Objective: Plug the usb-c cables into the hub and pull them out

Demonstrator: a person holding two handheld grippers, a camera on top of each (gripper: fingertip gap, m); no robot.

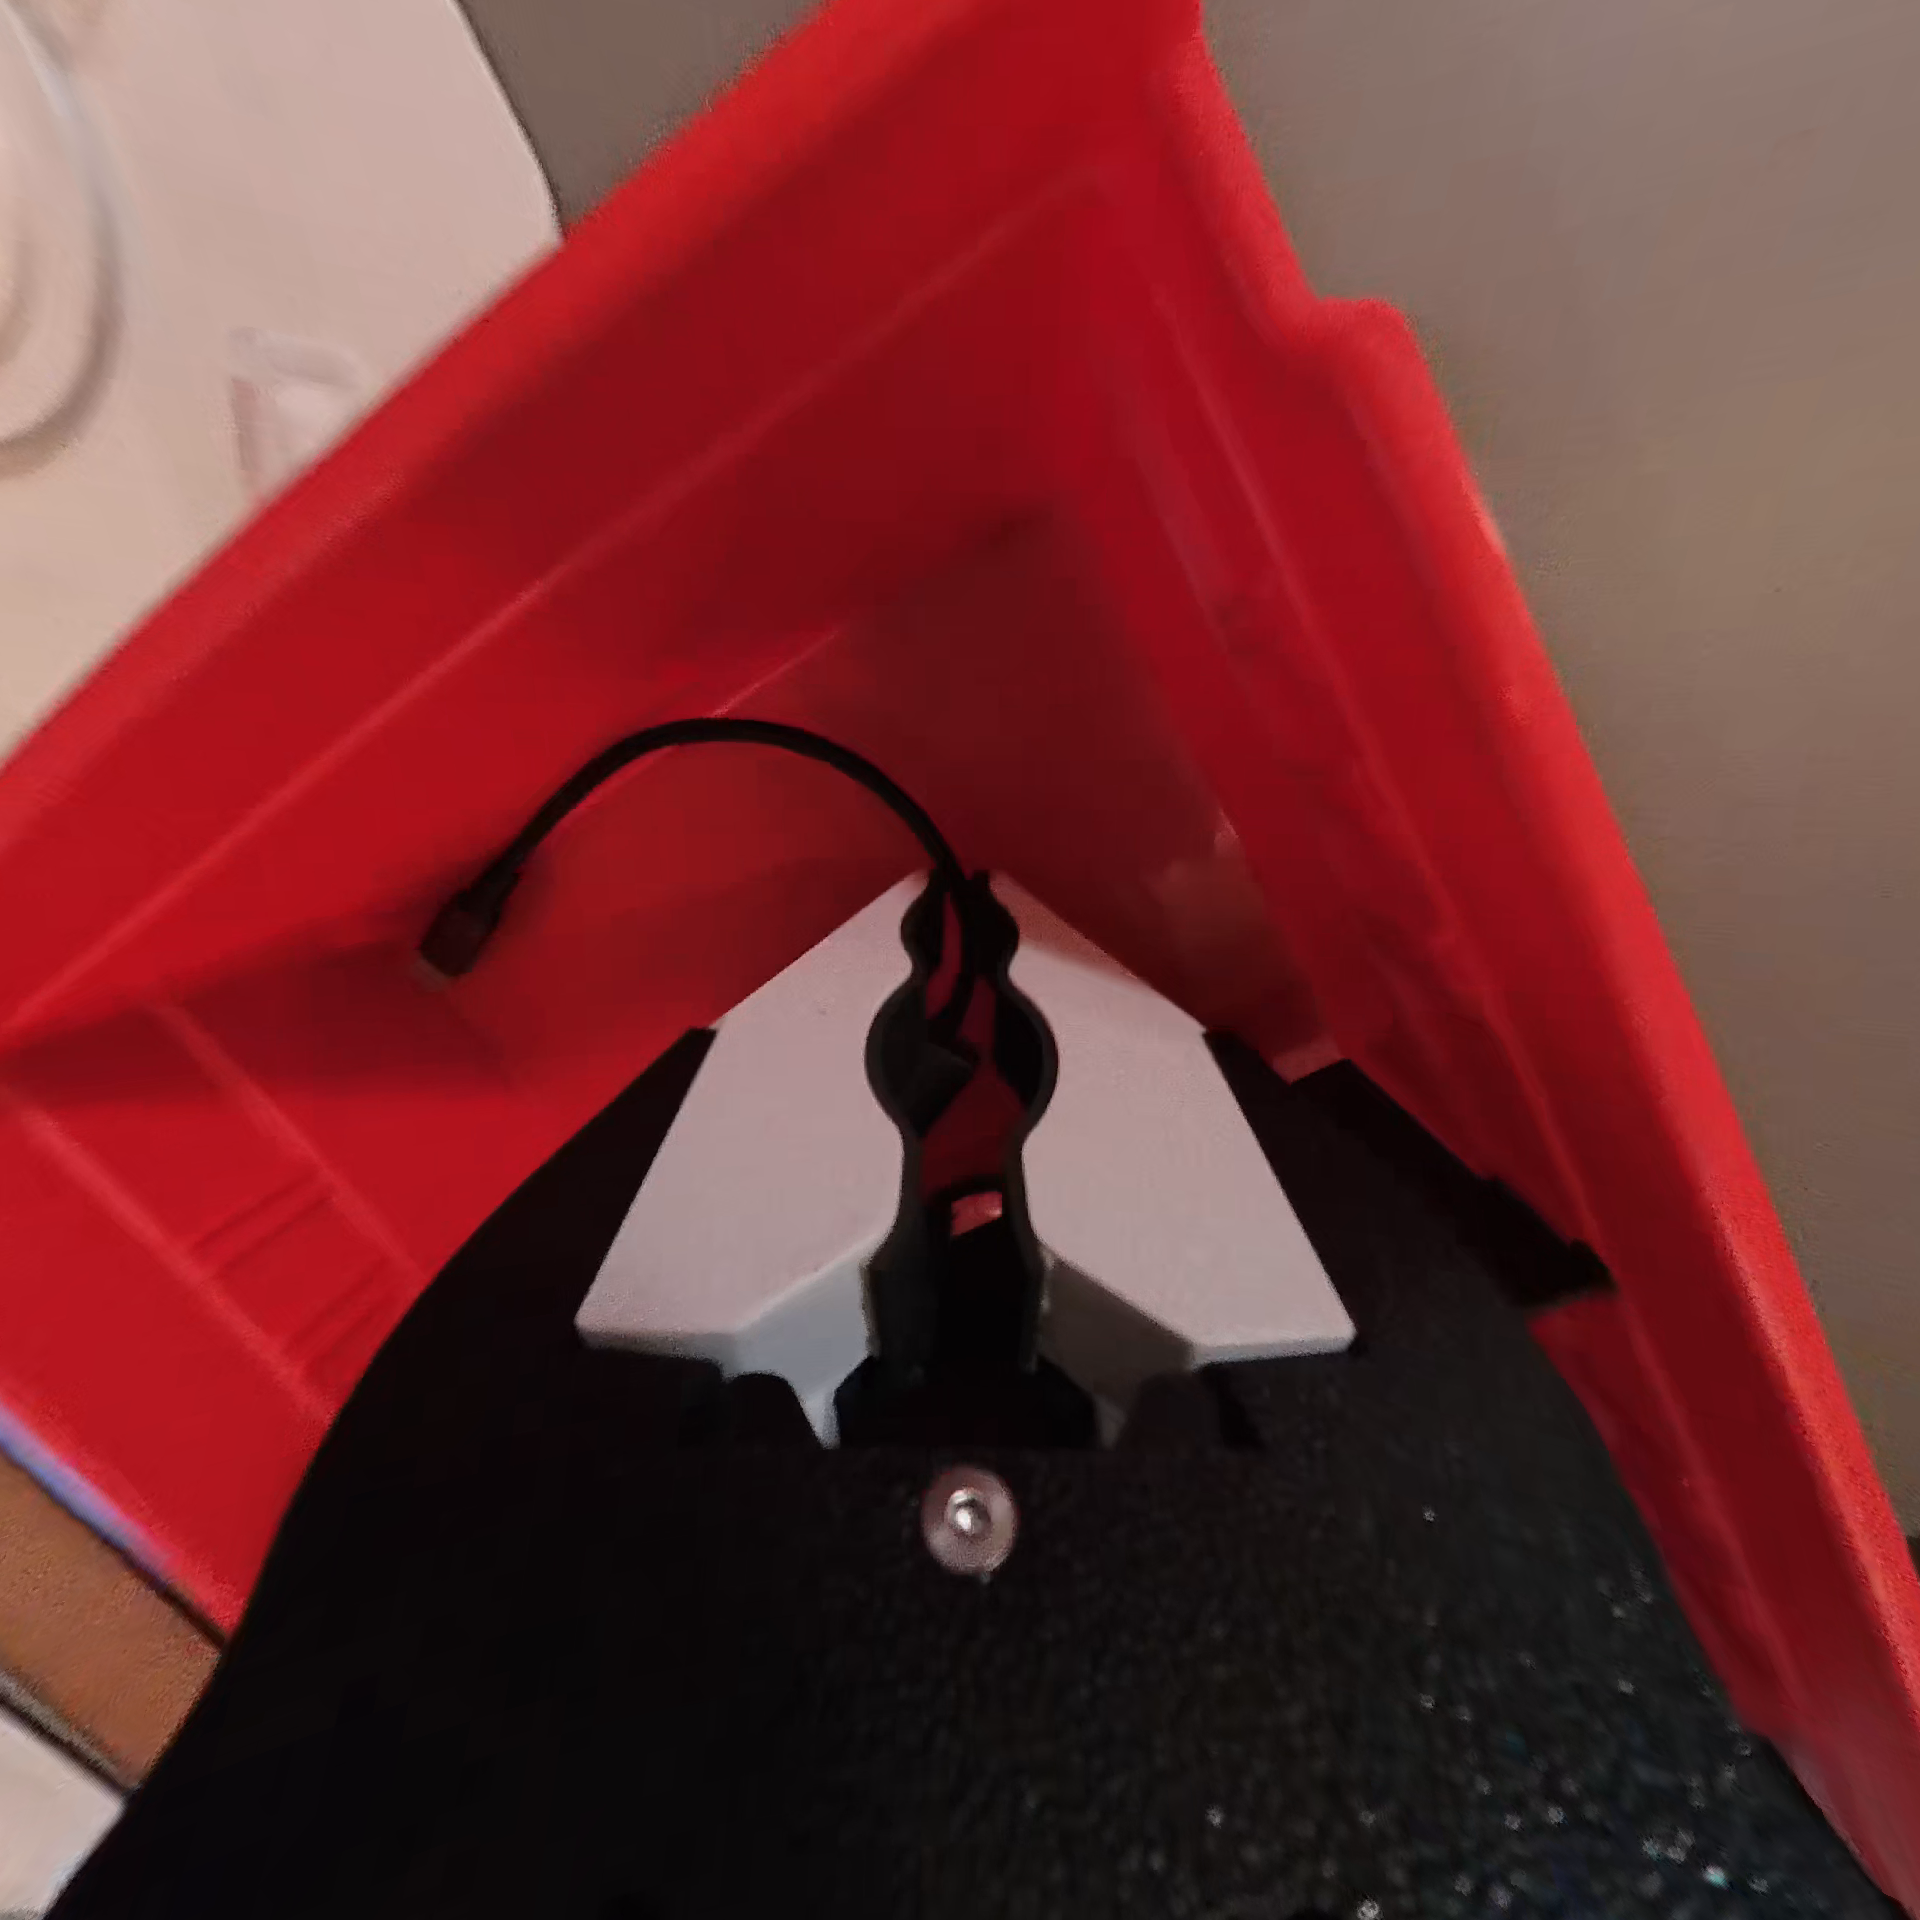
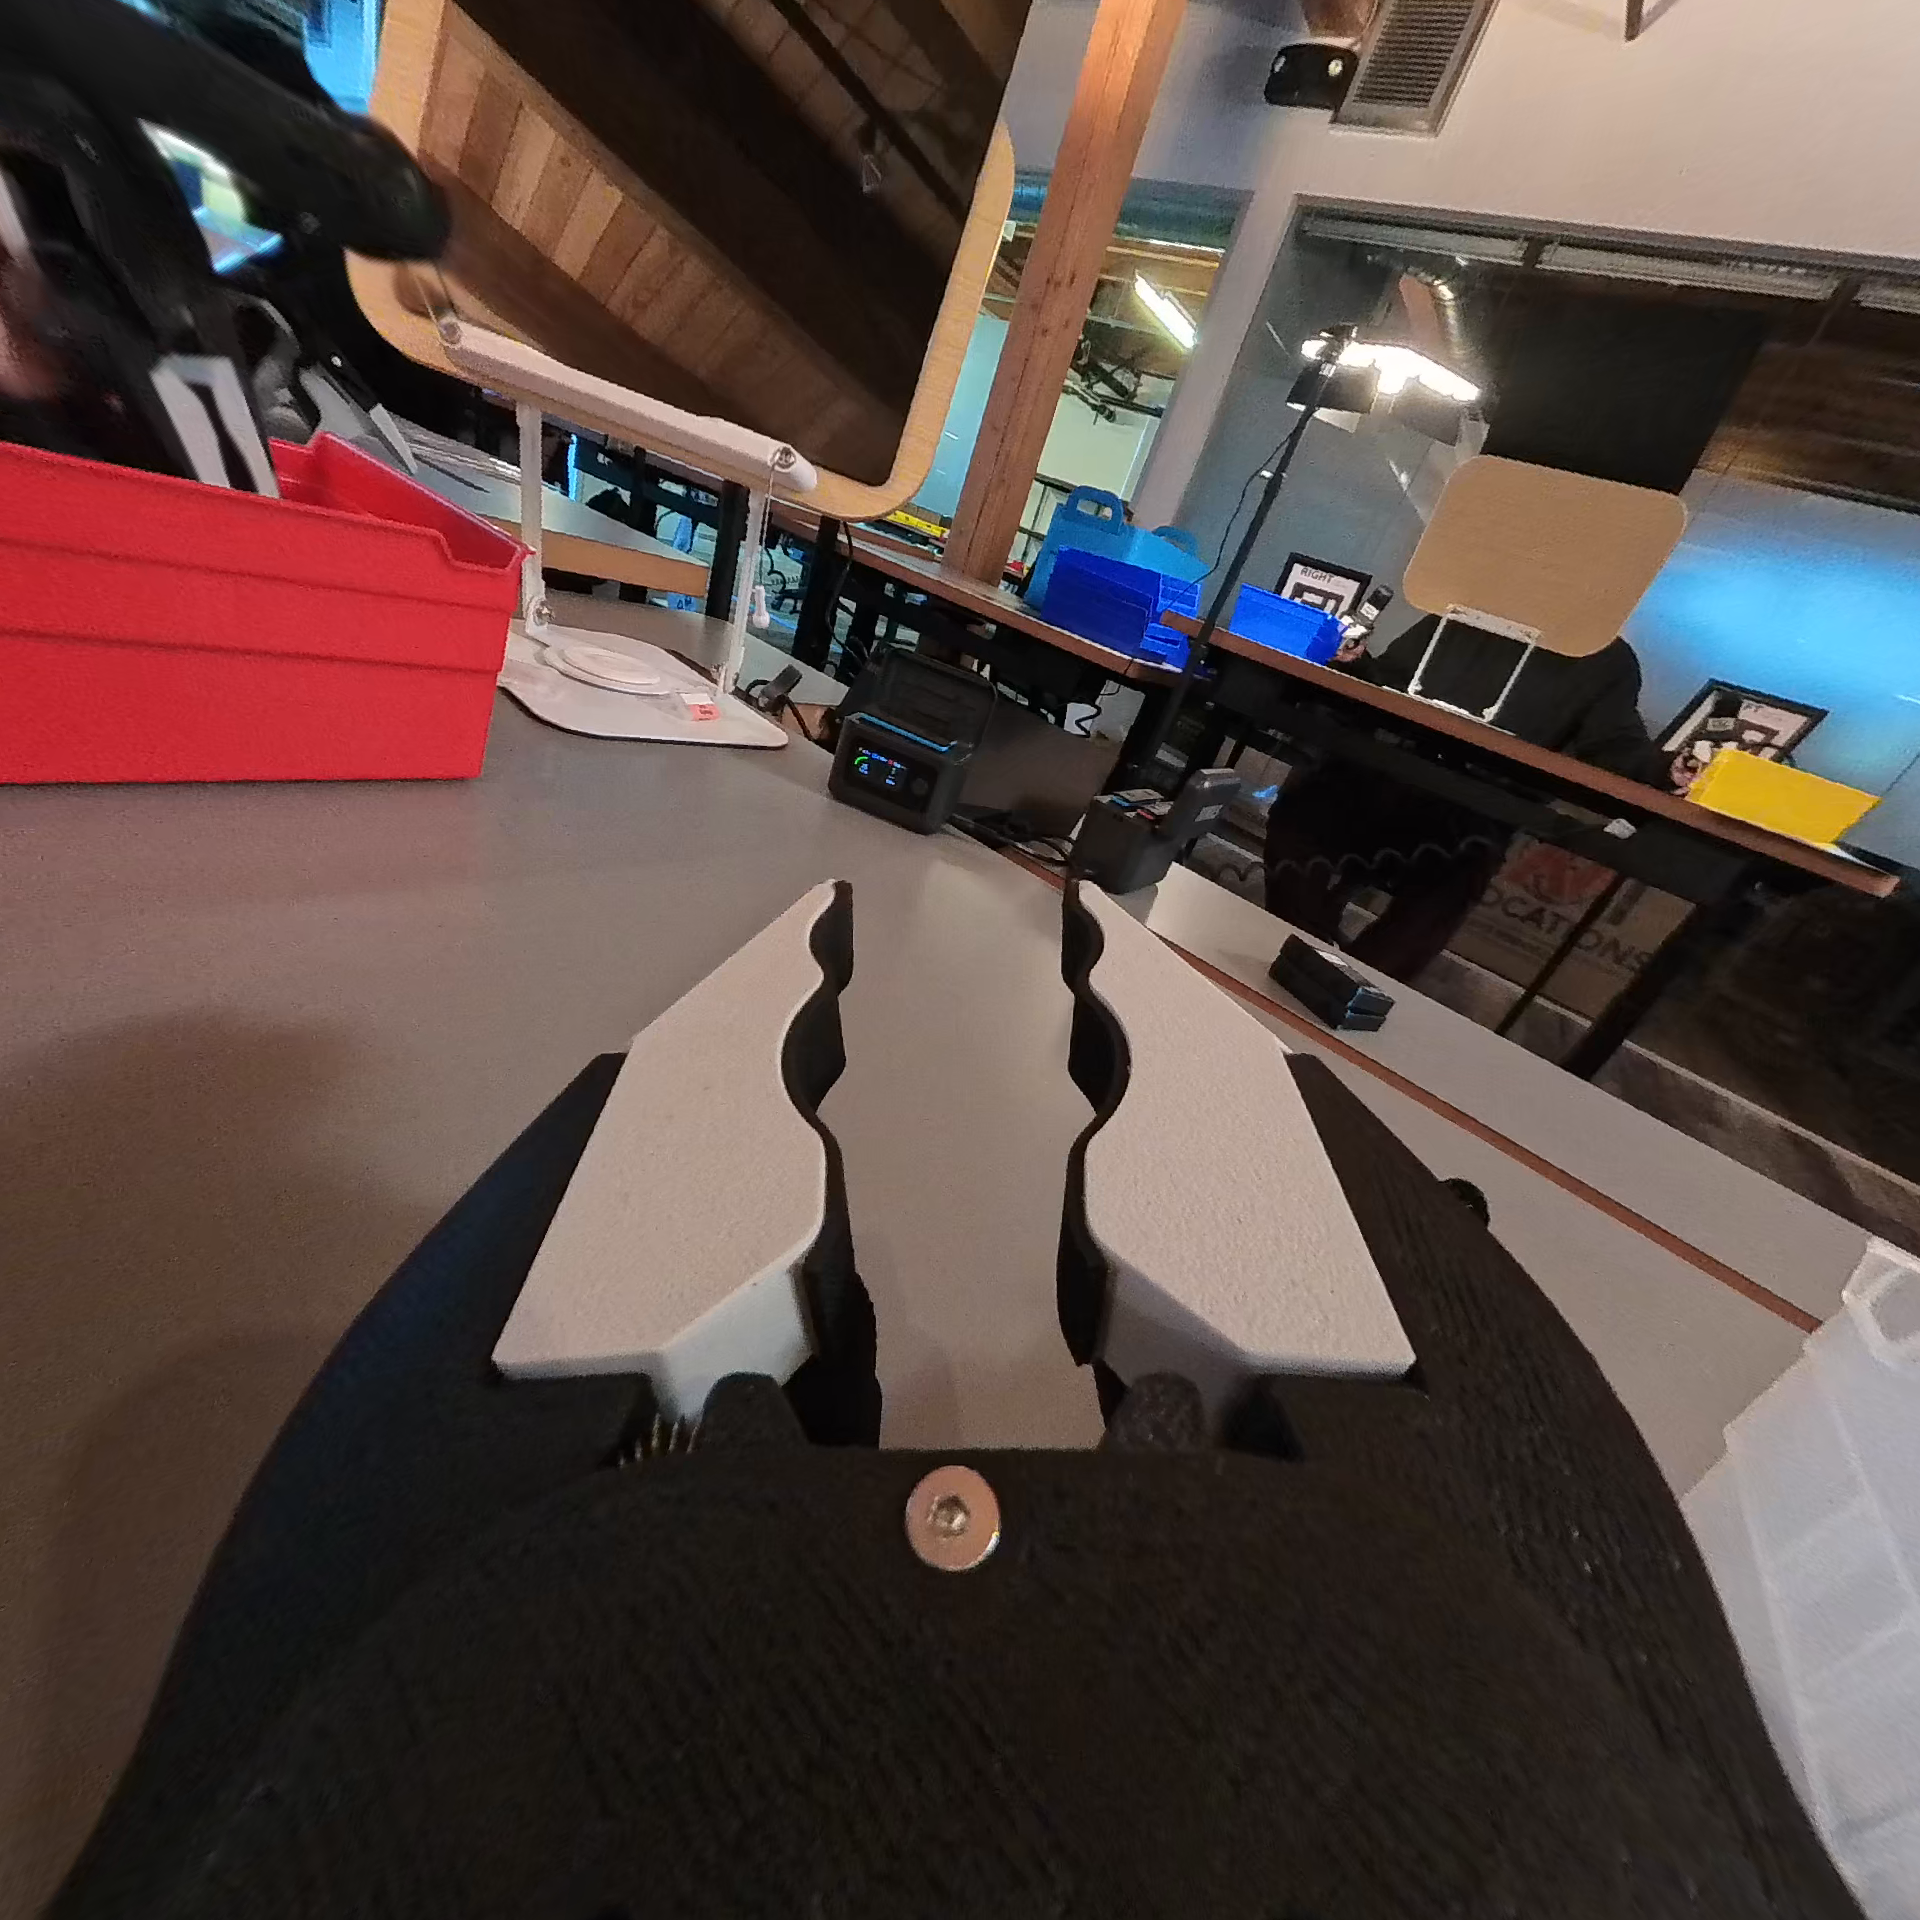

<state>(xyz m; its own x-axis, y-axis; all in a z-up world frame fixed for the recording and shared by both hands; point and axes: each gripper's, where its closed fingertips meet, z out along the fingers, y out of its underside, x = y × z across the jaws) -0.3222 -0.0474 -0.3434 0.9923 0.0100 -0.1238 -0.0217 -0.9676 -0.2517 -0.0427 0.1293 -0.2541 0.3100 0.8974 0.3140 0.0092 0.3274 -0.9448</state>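
left gripper [image 1: 961, 914]: we pinch the black cable [image 1: 748, 743] at frame centre, inside the red bin [image 1: 935, 416].
right gripper [image 2: 956, 935]: jaws apart, empty.
risk: our thin grip may slip, dropping the cable's plug [image 1: 462, 930].

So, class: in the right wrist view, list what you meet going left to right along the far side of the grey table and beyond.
Red bin → white stand base → black device with a lit screen → blue bins → yellow bin.
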